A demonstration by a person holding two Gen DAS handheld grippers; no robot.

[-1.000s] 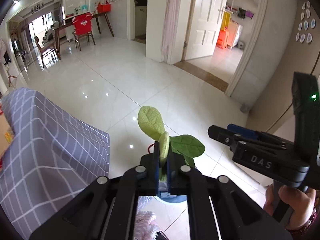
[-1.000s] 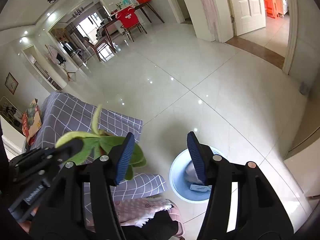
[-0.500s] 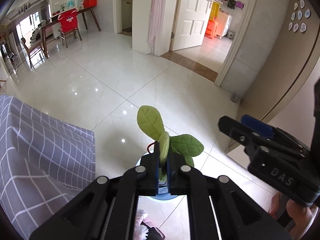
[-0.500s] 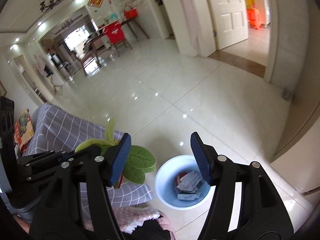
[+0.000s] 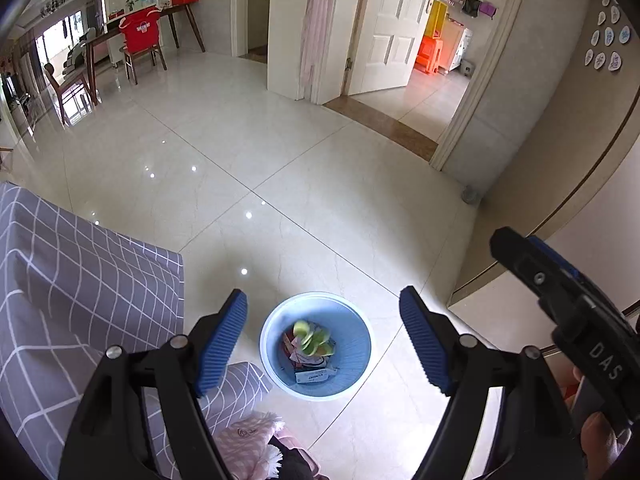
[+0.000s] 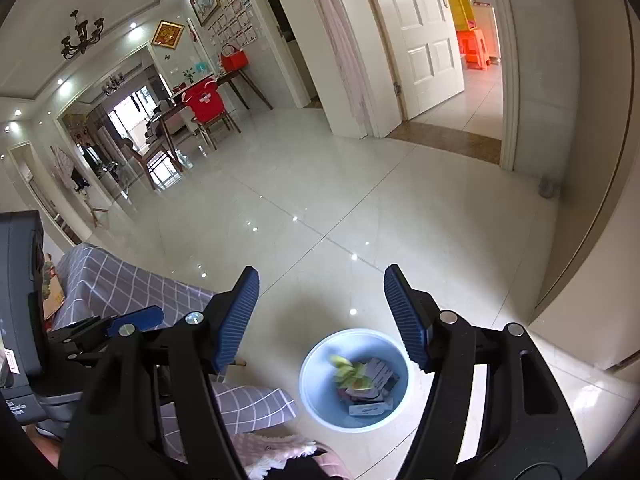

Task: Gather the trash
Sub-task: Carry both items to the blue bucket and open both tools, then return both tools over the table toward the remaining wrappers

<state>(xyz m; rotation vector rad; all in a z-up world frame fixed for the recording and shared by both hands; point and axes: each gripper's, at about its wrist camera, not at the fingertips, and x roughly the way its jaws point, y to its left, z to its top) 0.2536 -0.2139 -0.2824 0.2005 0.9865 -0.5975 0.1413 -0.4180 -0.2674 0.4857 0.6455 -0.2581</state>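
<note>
A light blue trash bin (image 5: 352, 380) stands on the tiled floor below both grippers; it also shows in the right wrist view (image 6: 320, 404). The green leafy sprig (image 5: 312, 338) lies inside it on paper scraps and wrappers, and looks blurred in the right wrist view (image 6: 346, 370). My left gripper (image 5: 323, 340) is open and empty above the bin. My right gripper (image 6: 322, 316) is open and empty, also above the bin; its body shows at the right of the left wrist view (image 5: 568, 312).
A grey checked cloth-covered table (image 5: 72, 280) is at the left, close to the bin. A pink fluffy slipper (image 5: 248, 440) is at the bottom. A wall and door frame (image 5: 520, 152) stand to the right. Shiny floor tiles (image 5: 280, 152) stretch ahead to a dining table with chairs (image 5: 136, 44).
My left gripper opened and let go of the green sprig, which has dropped into the bin. Both views tilted down over the bin. The right gripper stayed open.
</note>
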